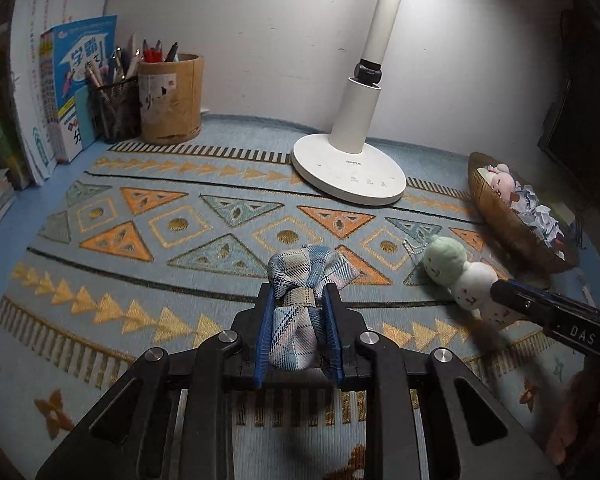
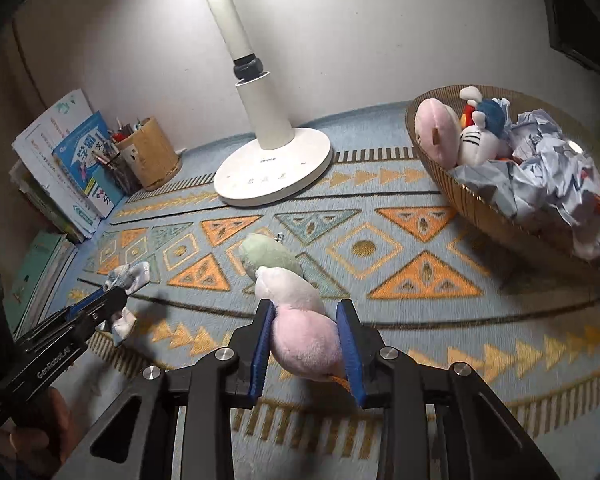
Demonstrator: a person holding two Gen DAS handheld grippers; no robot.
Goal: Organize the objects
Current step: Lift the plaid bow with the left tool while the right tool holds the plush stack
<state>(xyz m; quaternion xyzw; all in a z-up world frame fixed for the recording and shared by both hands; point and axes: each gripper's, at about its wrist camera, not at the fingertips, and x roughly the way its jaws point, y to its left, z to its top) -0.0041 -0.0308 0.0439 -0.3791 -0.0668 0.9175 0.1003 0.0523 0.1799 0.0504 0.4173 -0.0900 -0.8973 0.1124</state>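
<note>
Plaid bow [image 1: 300,304], pinched at its knotted middle between the blue pads of the left gripper [image 1: 299,326], its upper loop spreading forward past the fingertips; in the right wrist view the same bow [image 2: 126,280] appears at far left, its two ends showing above and below the left gripper [image 2: 100,304]. Plush toy [image 2: 292,304], a row of three soft balls (green, white, pink), with its pink end clamped between the pads of the right gripper [image 2: 307,344] and its green end pointing away over the patterned mat [image 2: 420,280]; a small bead chain hangs from the green end. In the left wrist view the toy [image 1: 460,272] lies to the right of the bow, with the right gripper [image 1: 512,300] closed on its near end. White desk lamp [image 1: 348,172], standing on its round base at the back of the mat. Woven basket [image 2: 480,208], at the right rear, holding crumpled paper [image 2: 548,176] and several other plush toys [image 2: 460,132]. Mesh pen cup [image 1: 116,108] and brown pen holder [image 1: 172,100], side by side at the left rear, beside upright books [image 1: 76,88] against the wall.
</note>
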